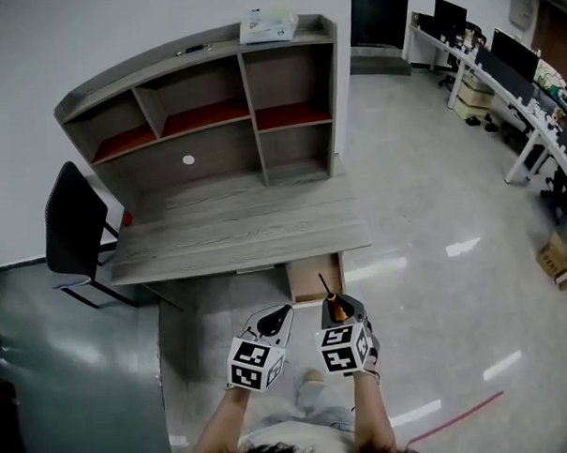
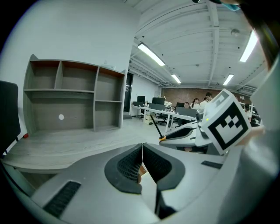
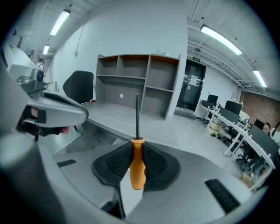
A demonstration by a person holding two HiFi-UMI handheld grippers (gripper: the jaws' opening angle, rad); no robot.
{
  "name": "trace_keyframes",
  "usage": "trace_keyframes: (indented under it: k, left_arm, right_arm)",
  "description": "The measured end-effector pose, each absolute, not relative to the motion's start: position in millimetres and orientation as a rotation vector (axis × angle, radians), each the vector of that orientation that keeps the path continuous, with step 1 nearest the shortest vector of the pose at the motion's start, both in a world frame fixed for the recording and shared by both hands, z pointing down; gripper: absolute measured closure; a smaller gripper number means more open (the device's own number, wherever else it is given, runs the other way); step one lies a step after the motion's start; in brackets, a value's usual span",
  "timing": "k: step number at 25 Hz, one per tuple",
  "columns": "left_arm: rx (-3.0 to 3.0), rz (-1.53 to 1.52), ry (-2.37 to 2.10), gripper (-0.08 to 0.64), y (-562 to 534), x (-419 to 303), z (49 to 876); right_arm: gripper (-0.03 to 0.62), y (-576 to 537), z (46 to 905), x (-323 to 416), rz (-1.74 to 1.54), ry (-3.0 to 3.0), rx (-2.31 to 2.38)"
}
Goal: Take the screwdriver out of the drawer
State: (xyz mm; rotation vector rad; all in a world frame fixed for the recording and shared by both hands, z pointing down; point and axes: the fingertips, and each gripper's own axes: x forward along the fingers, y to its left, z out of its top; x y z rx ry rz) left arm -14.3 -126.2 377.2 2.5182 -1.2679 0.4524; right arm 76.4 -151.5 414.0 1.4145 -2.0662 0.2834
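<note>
**Screwdriver clamped in the right gripper, drawer open below**

Closest in, the person's two forearms reach forward, each gripper carrying its black-and-white marker cube (image 1: 257,363). The right gripper (image 1: 340,312) has its ribbed dark pads squeezed against the orange plastic handle of the slim black-shafted screwdriver (image 3: 137,166). The handle is pinched between the two jaws and the shaft points straight out ahead of them. The left gripper (image 2: 142,159) sits just beside it on the left, jaws pressed together with nothing between them.

Just beyond the tips, the shallow light-wood drawer (image 1: 305,278) stands pulled out from under the right end of the desk. From the head view the screwdriver's shaft lines up over its opening.

Next comes the grey wood-grain desk (image 1: 236,223), its top bare apart from a small red item (image 1: 127,219) at the left edge. A black office chair (image 1: 75,225) is parked at its left side.

Further back the desk's open-shelf hutch (image 1: 203,102) rises against the wall, with red linings on its upper shelves and a white box (image 1: 268,26) resting on top.

Far right, across the glossy grey floor (image 1: 433,214), rows of white desks with dark monitors (image 1: 511,61) run away.
</note>
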Motion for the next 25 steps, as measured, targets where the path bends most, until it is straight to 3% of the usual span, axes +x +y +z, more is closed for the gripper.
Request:
trace_keyframes:
  k: [25]
  left_arm:
    - [2.640, 0.328, -1.260, 0.541, -15, -39, 321]
  right_arm:
    - [0.510, -39, 324, 65, 0.139, -2.136, 1.677]
